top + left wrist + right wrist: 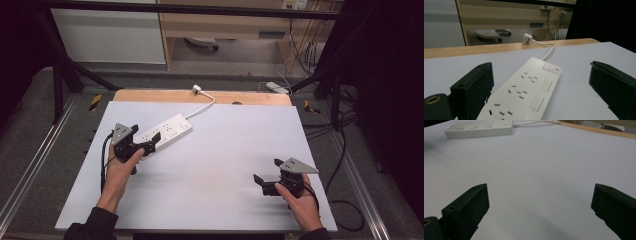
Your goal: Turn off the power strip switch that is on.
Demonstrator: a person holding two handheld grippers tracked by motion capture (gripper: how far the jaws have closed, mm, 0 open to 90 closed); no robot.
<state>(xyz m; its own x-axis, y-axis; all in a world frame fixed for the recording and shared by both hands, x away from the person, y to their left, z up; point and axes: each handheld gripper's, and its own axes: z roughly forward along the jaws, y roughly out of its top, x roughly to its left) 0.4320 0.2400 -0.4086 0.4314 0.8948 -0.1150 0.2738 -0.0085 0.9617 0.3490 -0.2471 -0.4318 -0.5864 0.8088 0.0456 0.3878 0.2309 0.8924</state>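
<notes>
A matte, pale grey-blue sheet covers the counter (210, 165), leaving a strip of bare wood along the far edge; beyond it are a carpeted floor, a dark metal frame and light wooden cabinets. The white plastic power strip (165, 131) lies flat at far left, its cord (205, 106) running to a plug (196, 89) on the wood. The left claw (150, 142) stands spread apart across the strip's near end, not pressing it. The right claw (265, 177) gapes wide over bare sheet, well apart.
</notes>
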